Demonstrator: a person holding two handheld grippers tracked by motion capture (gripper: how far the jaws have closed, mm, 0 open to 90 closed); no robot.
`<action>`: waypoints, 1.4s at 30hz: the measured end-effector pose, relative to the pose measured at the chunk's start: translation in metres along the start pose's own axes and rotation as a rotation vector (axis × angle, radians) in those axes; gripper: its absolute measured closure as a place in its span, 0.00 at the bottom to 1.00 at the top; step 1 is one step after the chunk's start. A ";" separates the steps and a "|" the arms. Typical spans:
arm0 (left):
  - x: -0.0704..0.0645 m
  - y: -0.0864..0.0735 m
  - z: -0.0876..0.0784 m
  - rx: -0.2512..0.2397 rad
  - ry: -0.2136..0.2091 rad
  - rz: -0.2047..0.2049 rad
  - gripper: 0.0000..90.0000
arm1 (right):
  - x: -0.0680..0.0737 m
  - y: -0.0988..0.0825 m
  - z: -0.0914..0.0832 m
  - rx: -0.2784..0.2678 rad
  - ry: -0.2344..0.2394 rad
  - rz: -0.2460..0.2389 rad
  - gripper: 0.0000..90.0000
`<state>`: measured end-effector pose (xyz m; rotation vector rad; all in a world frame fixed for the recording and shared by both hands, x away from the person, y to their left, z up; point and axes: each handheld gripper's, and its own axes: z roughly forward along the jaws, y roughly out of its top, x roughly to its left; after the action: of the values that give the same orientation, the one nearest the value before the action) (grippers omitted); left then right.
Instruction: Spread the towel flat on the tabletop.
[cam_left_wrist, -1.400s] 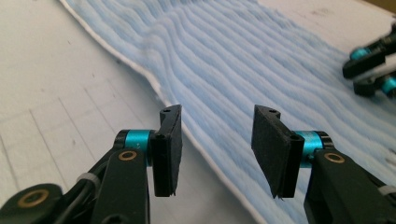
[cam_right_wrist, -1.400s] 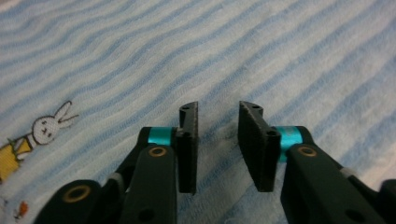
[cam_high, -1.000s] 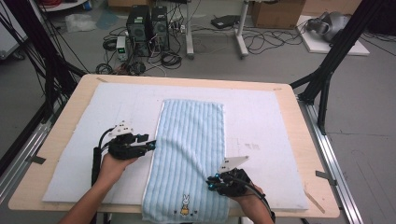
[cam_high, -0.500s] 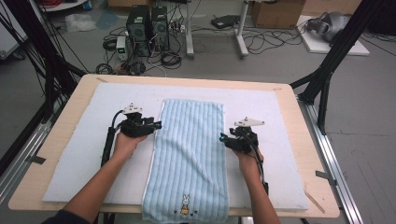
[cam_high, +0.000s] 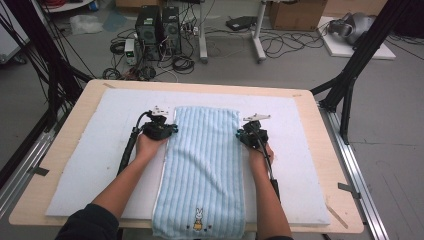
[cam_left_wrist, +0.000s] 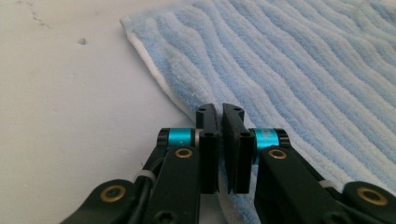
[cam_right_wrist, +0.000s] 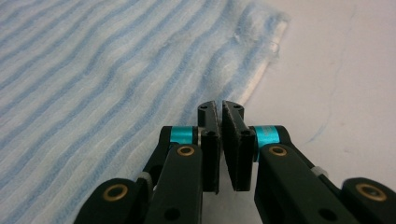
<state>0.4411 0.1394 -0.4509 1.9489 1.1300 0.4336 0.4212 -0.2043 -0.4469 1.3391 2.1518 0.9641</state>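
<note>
A: Item one, towel?
B: Flat between both tongs, long edges outward, ready for folding.
A: Left tongs?
B: Just closed, nipping the towel's edge.
A: Right tongs?
B: Just closed at the opposite edge; grip on cloth unclear.

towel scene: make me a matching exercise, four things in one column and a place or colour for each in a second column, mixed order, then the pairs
Things:
1. towel
2. left hand-held gripper
3. right hand-held gripper
4. rabbit picture

Places or colours:
A. at the towel's right long edge, near its far end
B. light blue with stripes, lying flat along the middle of the white mat
C. on the towel's near end
D. at the towel's left long edge, near its far end

Pairs: 1-B, 2-D, 3-A, 4-C
</note>
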 end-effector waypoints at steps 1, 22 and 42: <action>0.000 0.001 0.001 -0.004 0.011 -0.011 0.95 | -0.002 0.000 0.001 -0.001 -0.009 0.003 0.95; 0.004 0.005 0.007 -0.016 0.053 -0.066 0.92 | -0.011 0.029 0.029 0.040 -0.155 -0.022 0.98; 0.019 -0.011 -0.060 -0.258 -0.242 -0.011 0.22 | -0.020 -0.009 -0.049 -0.132 0.152 -0.014 0.24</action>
<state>0.4069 0.1871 -0.4259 1.7162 0.8830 0.3105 0.3921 -0.2412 -0.4206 1.2215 2.1618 1.2147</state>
